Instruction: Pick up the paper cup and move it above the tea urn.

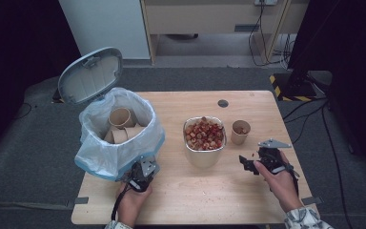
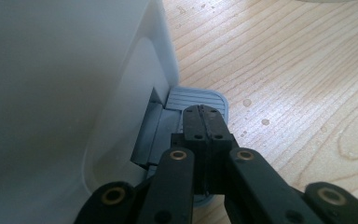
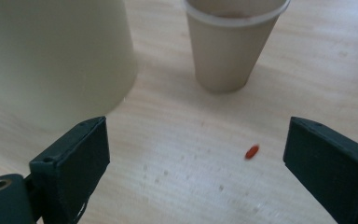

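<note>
From the high view, the left gripper (image 1: 140, 175) sits at the pedal bin's (image 1: 116, 138) six o'clock, lid up. Its own view shows closed fingers (image 2: 204, 122) on the grey pedal (image 2: 200, 99), pointing twelve o'clock. The right gripper (image 3: 196, 172), fingers wide, faces a paper cup (image 3: 233, 42).

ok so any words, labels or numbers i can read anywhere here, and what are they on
None can be read.
The paper cup, the metal container and the pedal bin show no print or label.
The yellow and black hazard stripes on the floor are a warning mark, with no words.
The left hand-held gripper and right hand-held gripper bear no markings.
</note>
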Tool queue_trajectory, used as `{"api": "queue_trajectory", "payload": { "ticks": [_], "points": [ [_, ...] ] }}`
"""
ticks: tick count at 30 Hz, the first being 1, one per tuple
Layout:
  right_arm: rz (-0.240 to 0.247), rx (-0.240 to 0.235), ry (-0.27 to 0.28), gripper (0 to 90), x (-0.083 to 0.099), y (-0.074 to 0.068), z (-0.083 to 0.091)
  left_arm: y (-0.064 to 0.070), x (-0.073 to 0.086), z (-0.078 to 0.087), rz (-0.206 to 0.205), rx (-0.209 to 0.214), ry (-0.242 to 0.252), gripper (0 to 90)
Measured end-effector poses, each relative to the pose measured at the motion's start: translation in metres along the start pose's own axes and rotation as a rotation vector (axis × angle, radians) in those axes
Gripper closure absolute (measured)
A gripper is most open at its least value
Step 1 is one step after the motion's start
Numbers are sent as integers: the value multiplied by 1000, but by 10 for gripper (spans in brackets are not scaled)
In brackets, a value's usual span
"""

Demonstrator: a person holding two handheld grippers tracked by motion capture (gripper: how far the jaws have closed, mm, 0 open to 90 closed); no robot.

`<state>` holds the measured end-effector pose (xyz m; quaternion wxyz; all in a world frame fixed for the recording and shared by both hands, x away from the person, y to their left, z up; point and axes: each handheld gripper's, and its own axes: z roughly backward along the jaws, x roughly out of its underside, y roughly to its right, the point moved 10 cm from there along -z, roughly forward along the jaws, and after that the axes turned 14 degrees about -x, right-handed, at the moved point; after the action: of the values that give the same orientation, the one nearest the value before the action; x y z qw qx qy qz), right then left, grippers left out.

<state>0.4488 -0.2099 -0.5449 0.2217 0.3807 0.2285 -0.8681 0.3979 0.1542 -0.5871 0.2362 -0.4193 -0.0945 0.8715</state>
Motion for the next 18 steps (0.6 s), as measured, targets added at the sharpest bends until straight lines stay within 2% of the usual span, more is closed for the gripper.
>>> {"api": "queue_trajectory", "payload": {
  "ticks": [3,7,12,18],
  "points": [
    [9,9,1,78,-15,6,3,0,0,0,-1,-2,0,893],
    [8,17,-6,76,-27,11,2,0,0,0,2,0,0,893],
    [6,-7,6,61,-29,13,-11,0,-1,-1,-6,-4,1,894],
    [14,5,-2,73,-27,16,-25,1,-1,-1,-8,-8,3,894]
  ]
}}
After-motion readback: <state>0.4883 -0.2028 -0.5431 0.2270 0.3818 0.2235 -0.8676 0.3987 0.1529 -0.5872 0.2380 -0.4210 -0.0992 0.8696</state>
